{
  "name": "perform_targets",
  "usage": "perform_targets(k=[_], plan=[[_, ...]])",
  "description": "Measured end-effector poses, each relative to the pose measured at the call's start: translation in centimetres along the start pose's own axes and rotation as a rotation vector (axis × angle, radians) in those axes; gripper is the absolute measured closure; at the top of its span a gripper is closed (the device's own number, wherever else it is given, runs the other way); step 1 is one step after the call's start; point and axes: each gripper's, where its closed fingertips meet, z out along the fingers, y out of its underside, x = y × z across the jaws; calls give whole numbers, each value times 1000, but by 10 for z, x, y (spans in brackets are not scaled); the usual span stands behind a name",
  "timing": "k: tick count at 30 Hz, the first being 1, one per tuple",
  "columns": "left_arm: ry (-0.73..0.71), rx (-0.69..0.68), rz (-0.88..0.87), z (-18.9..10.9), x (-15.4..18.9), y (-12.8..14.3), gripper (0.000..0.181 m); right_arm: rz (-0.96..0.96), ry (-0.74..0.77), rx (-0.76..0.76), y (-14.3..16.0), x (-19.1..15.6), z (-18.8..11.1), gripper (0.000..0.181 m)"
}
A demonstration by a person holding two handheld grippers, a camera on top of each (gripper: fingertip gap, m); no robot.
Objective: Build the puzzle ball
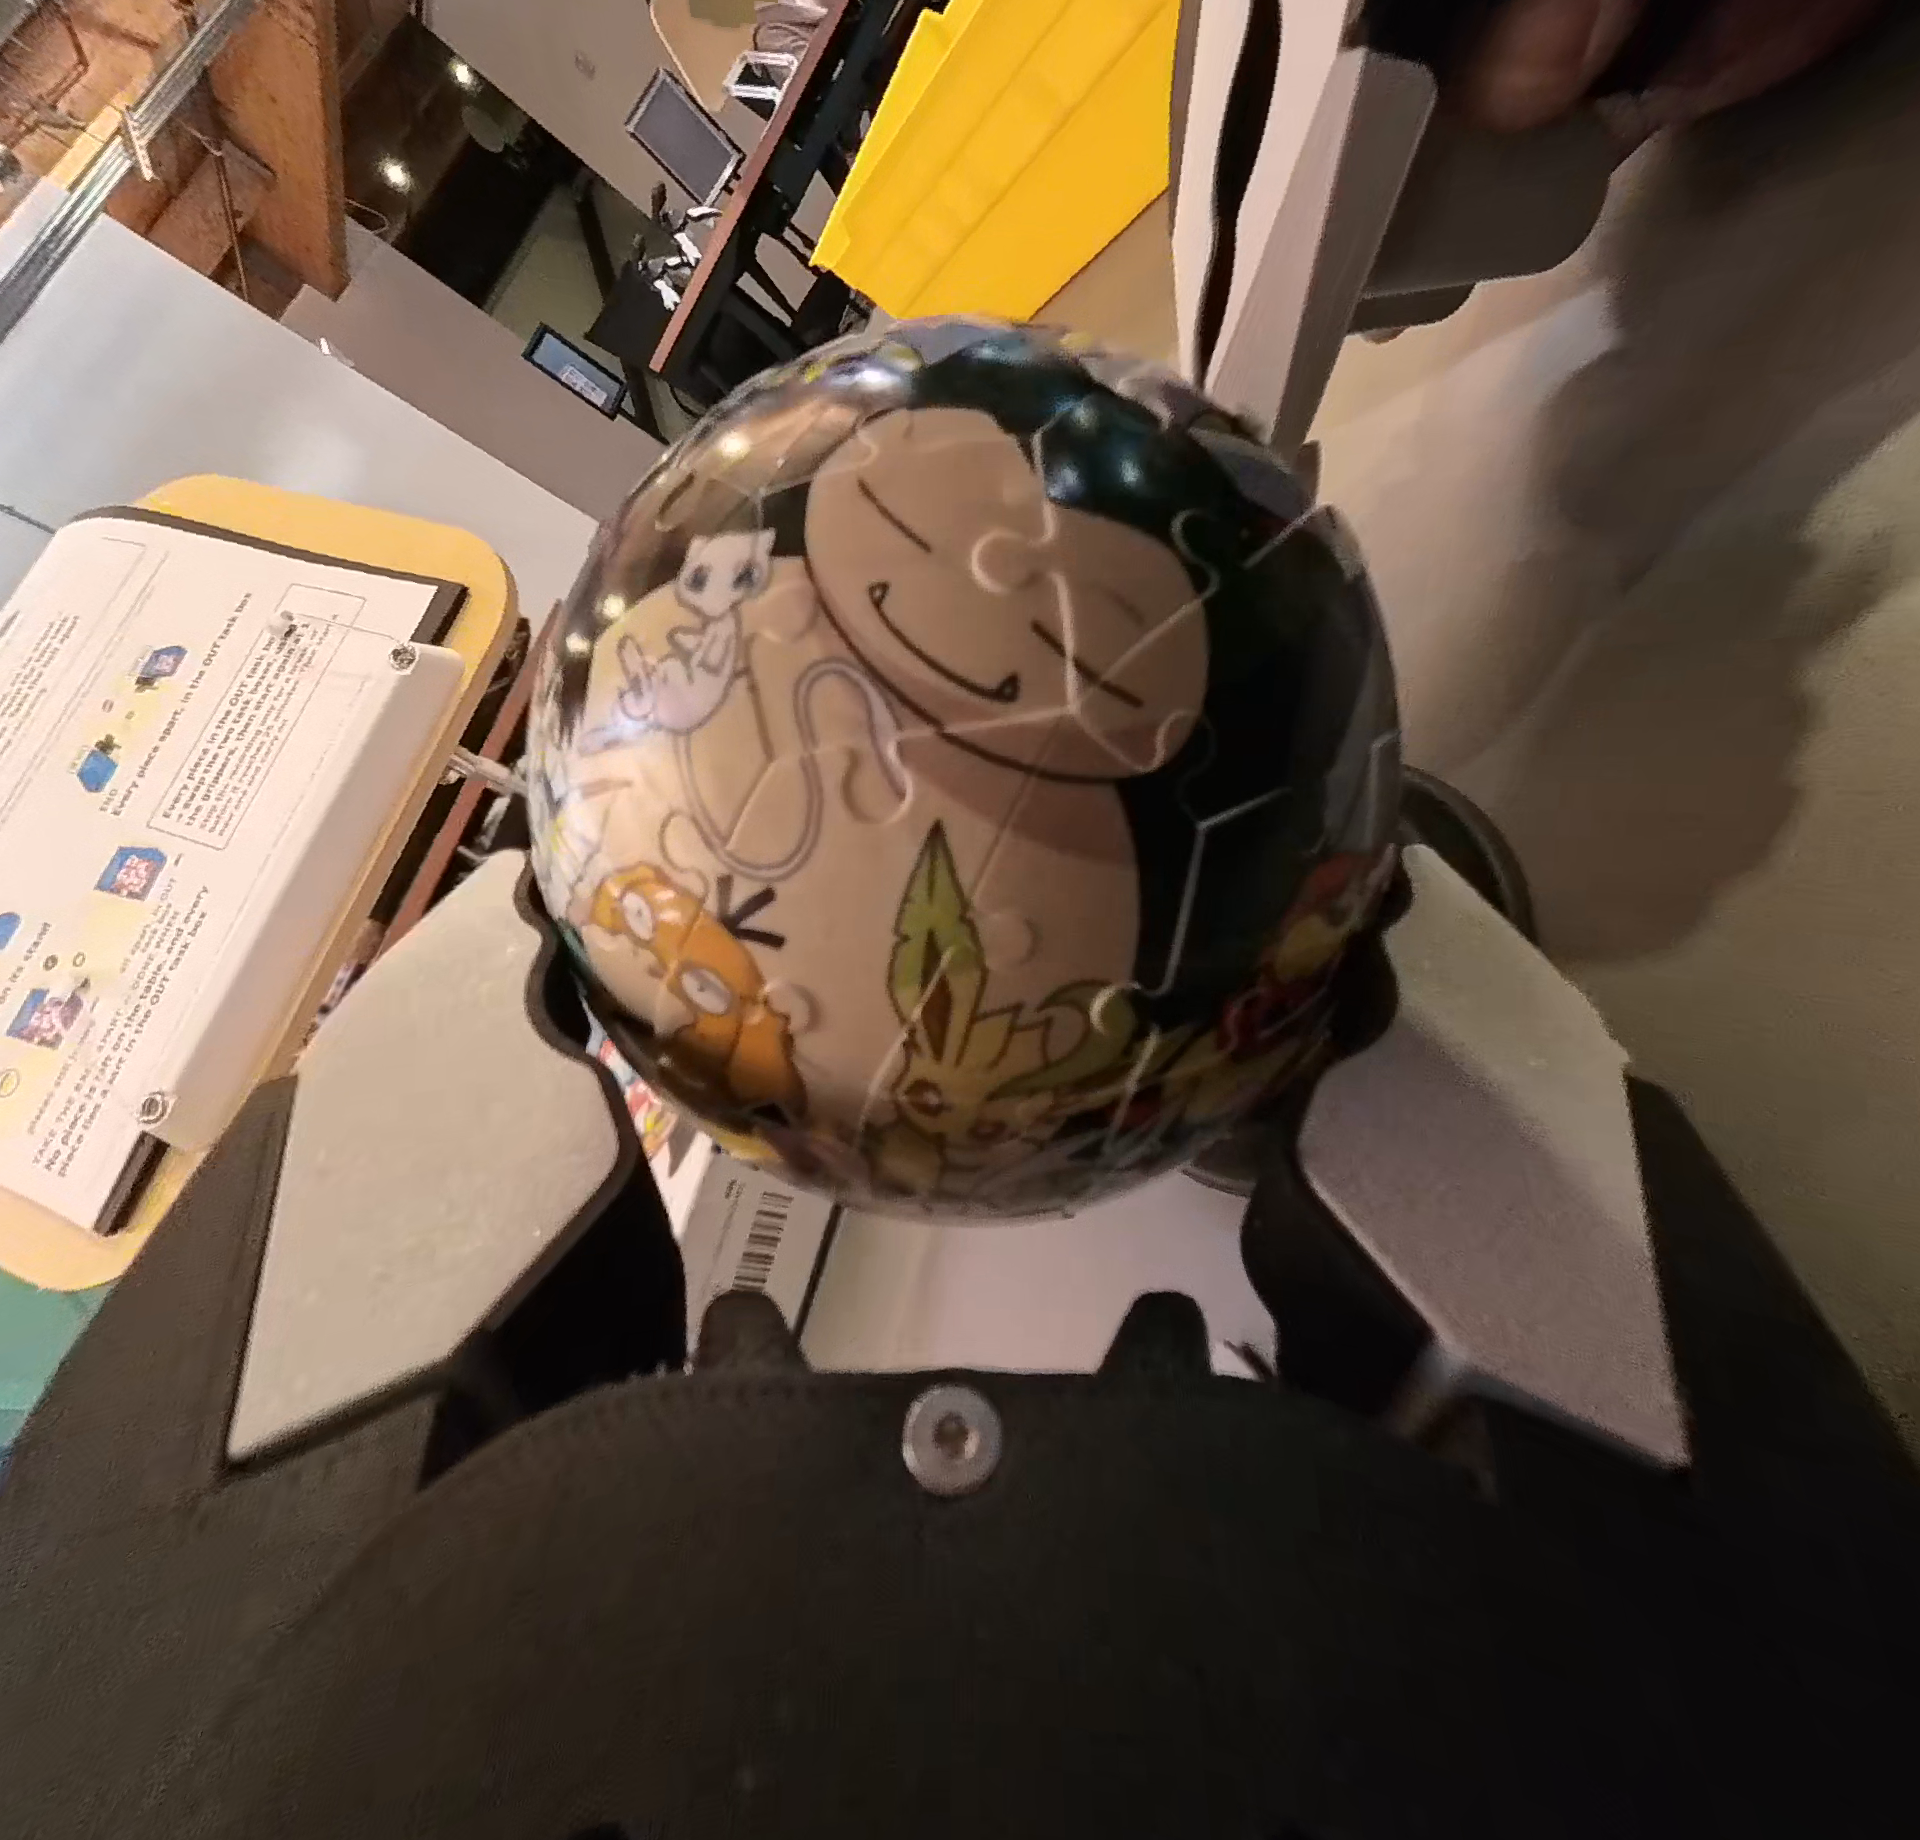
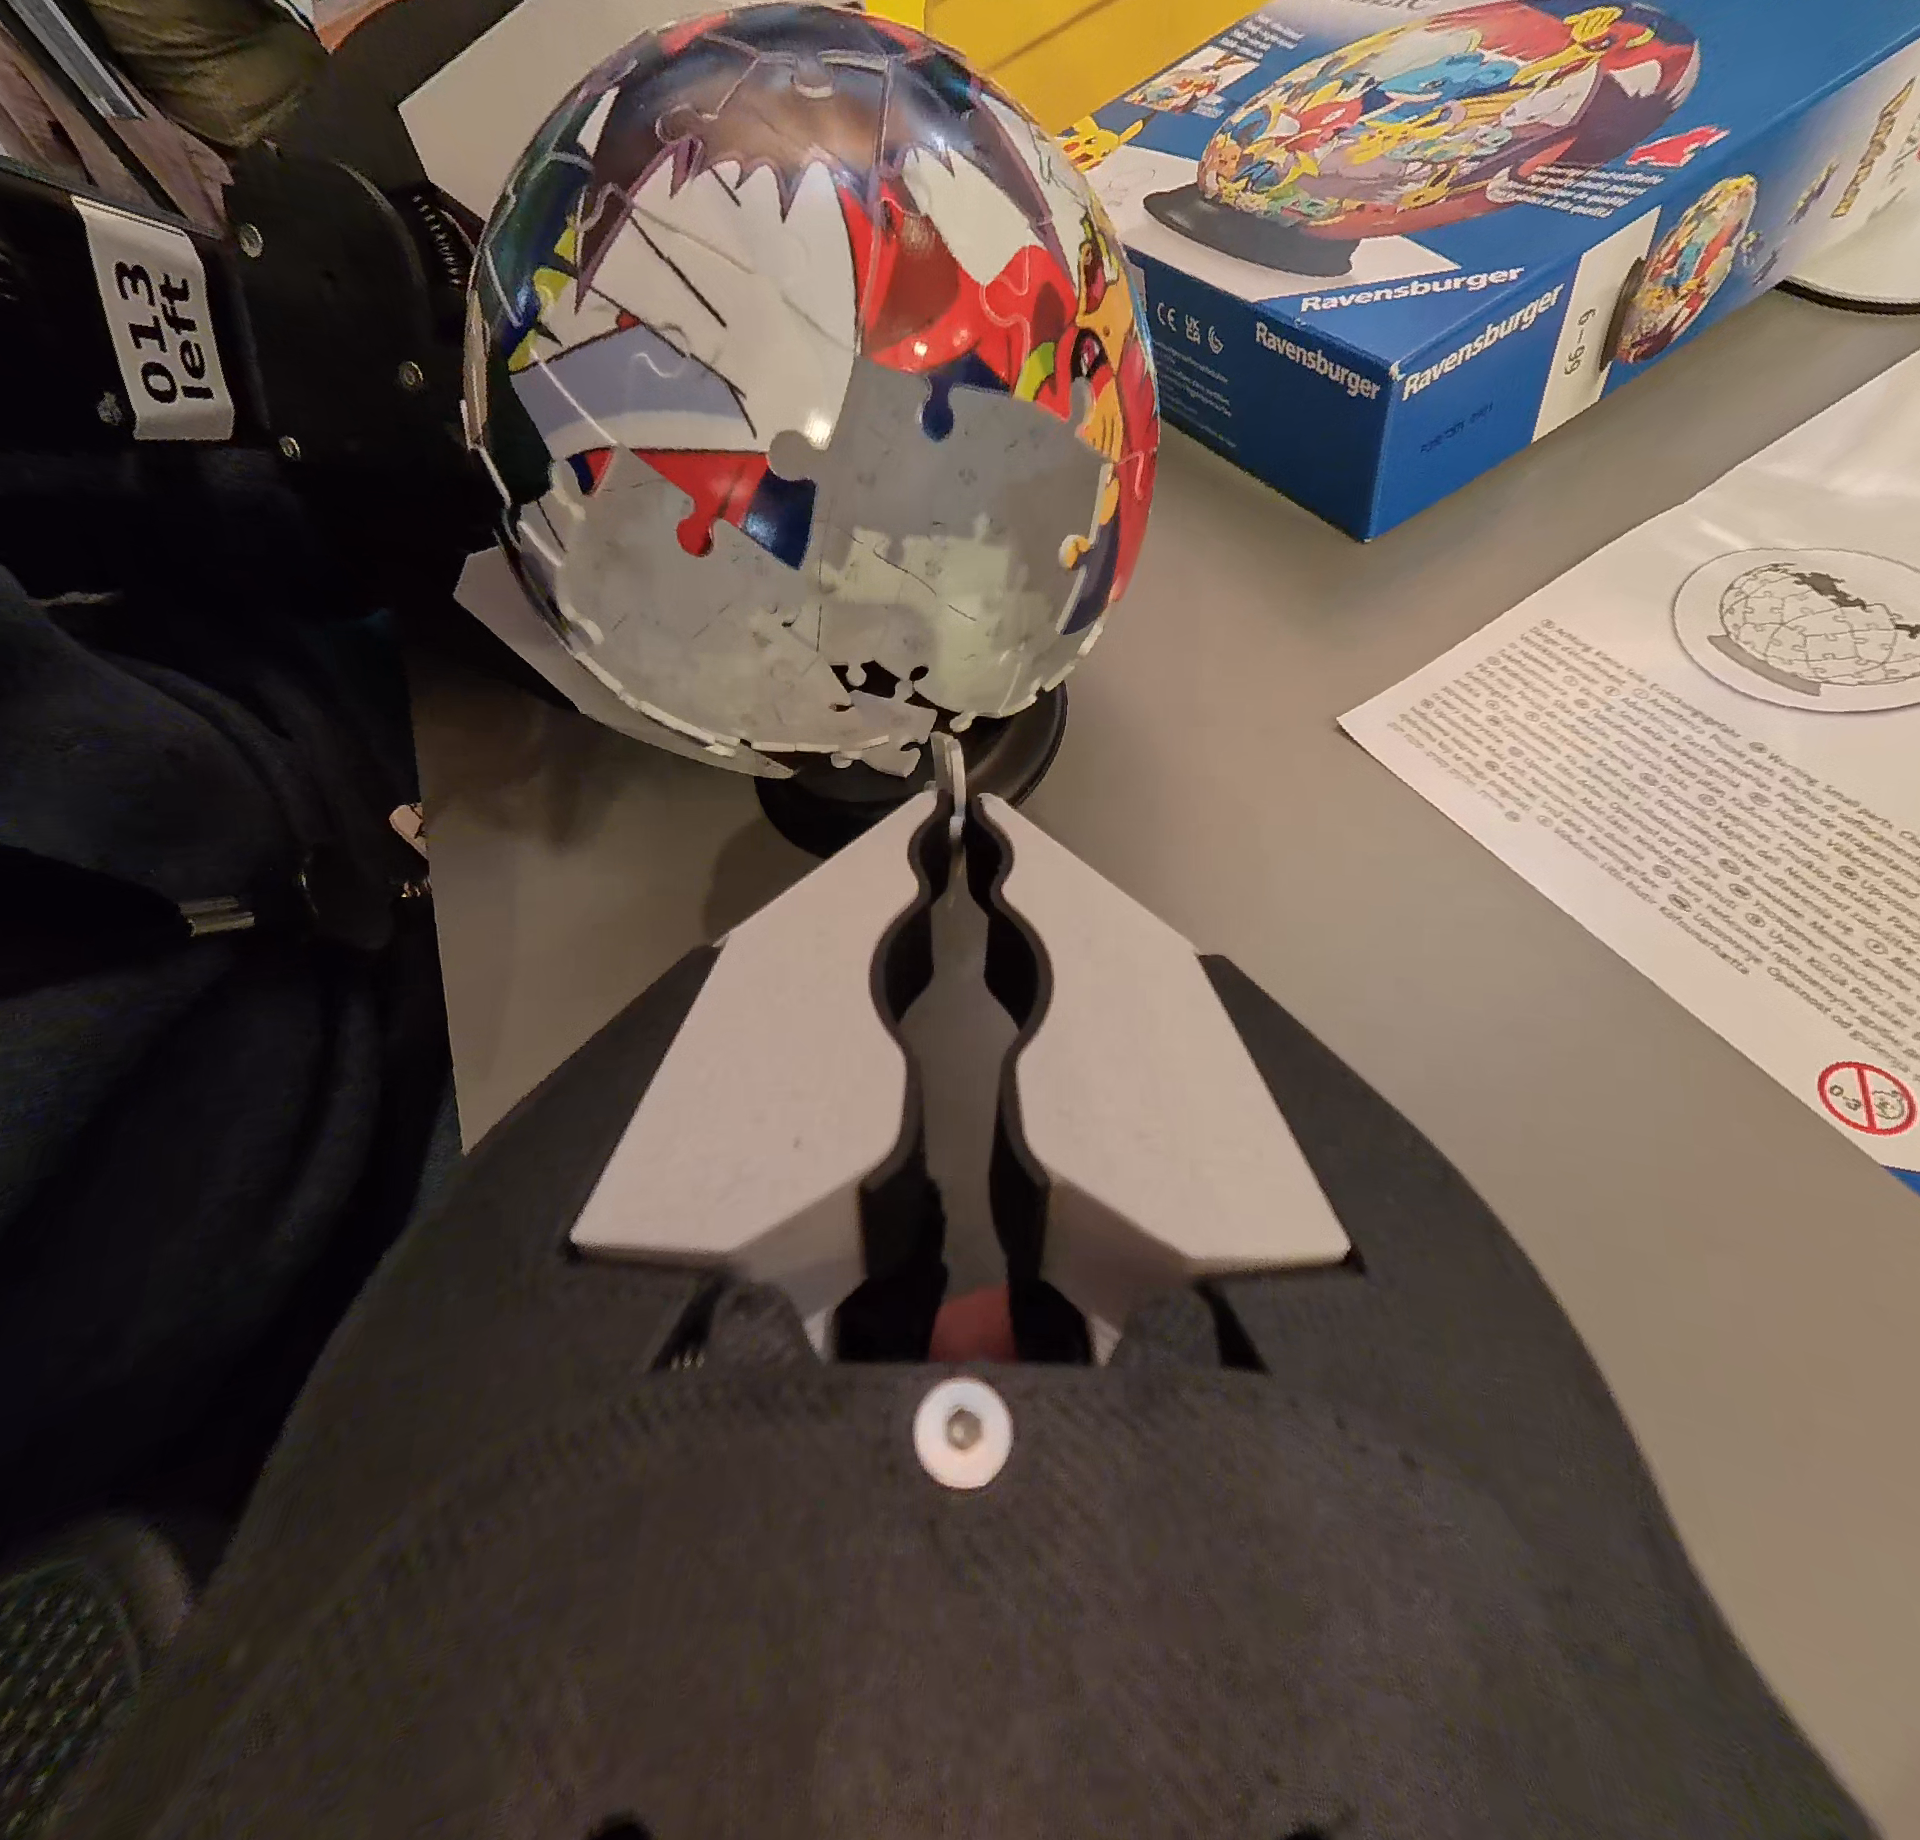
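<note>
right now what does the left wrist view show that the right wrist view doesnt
Only the left wrist view: the ball's finished printed side, an instruction sheet on a clipboard, and yellow bins.
Only the right wrist view: the open gap in the ball's shell, a puzzle piece pinched in the right gripper, the blue puzzle box and a leaflet.
Both: the puzzle ball clamped by the left gripper.

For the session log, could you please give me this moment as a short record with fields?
left gripper: shut on the puzzle ball, holding it by its sides
right gripper: shut on a puzzle piece, edge-on at the ball's lower rim
ball state: unfinished, large gap showing the grey inside
stand: black, beneath the ball
table: puzzle box, instruction sheet
</note>
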Motion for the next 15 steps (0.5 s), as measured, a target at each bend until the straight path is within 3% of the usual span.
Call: perform_targets(k=[1,15], plan=[[-4,-2,3,0,0,0,40,1,-1,1,0,0,0,181],[-4,8,12,0,-1,2,40,7,-11,-11,1,-1,1,181]])
